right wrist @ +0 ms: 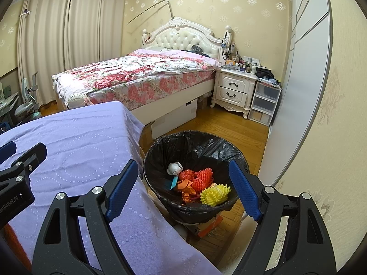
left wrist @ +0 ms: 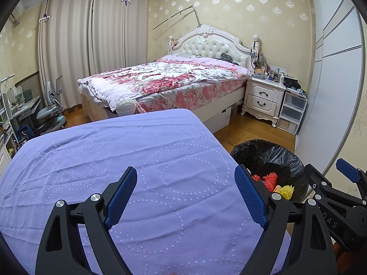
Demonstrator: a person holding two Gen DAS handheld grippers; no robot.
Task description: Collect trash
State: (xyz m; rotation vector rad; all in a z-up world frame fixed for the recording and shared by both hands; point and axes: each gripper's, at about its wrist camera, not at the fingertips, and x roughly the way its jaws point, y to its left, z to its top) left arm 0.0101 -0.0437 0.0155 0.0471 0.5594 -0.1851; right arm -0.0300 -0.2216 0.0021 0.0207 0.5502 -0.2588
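Observation:
A bin lined with a black bag (right wrist: pixel 195 144) stands on the floor to the right of a purple-covered surface (right wrist: pixel 75 142). Inside it lie red foam nets (right wrist: pixel 201 178), a yellow foam net (right wrist: pixel 214 194), an orange wrapper (right wrist: pixel 187 189) and a grey crumpled wad (right wrist: pixel 174 167). My right gripper (right wrist: pixel 183 190) hovers open over the bin's near rim, nothing between its blue pads. My left gripper (left wrist: pixel 185 197) is open above the purple cover (left wrist: pixel 114 151), empty. The bin (left wrist: pixel 270 153) shows at the right in the left wrist view, and the right gripper's finger (left wrist: pixel 347 170) beyond it.
A bed with a floral quilt (right wrist: pixel 137 73) lies behind. A white nightstand (right wrist: pixel 234 89) with clutter and clear plastic drawers (right wrist: pixel 263 103) stand by the wardrobe (right wrist: pixel 302 80). Wooden floor (right wrist: pixel 220 126) lies between bin and bed. A desk and chair (left wrist: pixel 49 112) are at far left.

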